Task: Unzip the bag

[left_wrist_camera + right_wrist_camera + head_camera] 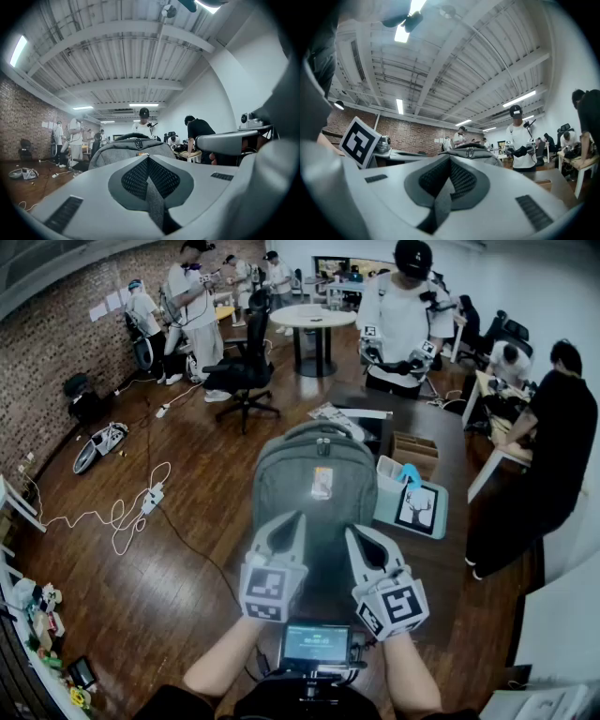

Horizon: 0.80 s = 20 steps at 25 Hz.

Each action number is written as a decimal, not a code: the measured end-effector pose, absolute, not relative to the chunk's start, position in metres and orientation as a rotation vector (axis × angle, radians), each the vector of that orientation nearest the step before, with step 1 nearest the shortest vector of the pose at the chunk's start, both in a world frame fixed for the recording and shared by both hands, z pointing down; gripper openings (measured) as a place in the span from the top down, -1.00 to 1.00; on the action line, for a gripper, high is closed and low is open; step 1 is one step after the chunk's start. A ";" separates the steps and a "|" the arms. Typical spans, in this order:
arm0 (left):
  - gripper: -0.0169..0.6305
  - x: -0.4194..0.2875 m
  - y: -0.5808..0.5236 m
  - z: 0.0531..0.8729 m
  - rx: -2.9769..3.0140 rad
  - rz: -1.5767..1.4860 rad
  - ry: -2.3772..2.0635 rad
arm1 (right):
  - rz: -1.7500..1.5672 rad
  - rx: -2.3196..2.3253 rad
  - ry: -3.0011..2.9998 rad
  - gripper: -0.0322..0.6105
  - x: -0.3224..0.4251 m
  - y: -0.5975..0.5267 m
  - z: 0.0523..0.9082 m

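Got the grey bag (pixel 314 474) lying flat on the dark surface (pixel 455 451), just ahead of the left tool (pixel 284 521) and right tool (pixel 362 532). Both clenched shut on nothing, held level.

Best bet imo: open one up, reach to the zipper pulls (pixel 322 441) at the far top end, and pinch one squarely. Pin the bag with the other tool, then drag slowly along the track.

Can't really make out the zipper line or where it ends. Can't see the bag's near end either, blocked by the tools.
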<state>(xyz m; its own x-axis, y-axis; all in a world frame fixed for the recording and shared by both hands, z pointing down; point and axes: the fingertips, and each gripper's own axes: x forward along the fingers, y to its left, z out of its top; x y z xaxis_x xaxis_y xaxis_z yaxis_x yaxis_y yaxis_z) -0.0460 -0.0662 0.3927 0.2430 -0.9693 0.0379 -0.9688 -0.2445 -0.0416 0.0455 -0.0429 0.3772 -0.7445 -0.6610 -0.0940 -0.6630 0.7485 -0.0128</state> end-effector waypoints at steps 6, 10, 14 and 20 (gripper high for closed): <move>0.95 -0.045 -0.066 0.399 -2.468 -0.117 1.937 | 0.054 -1.072 2.865 0.87 0.051 -0.045 0.372; 0.95 -0.048 -0.076 0.397 -2.491 -0.098 1.905 | 0.068 -1.081 2.866 0.87 0.044 -0.055 0.371; 0.95 -0.050 -0.095 0.395 -2.552 -0.078 1.826 | 0.088 -1.135 2.864 0.87 0.034 -0.073 0.374; 0.95 -0.069 -0.127 0.382 -2.649 -0.050 1.698 | 0.113 -1.236 2.866 0.85 0.008 -0.108 0.364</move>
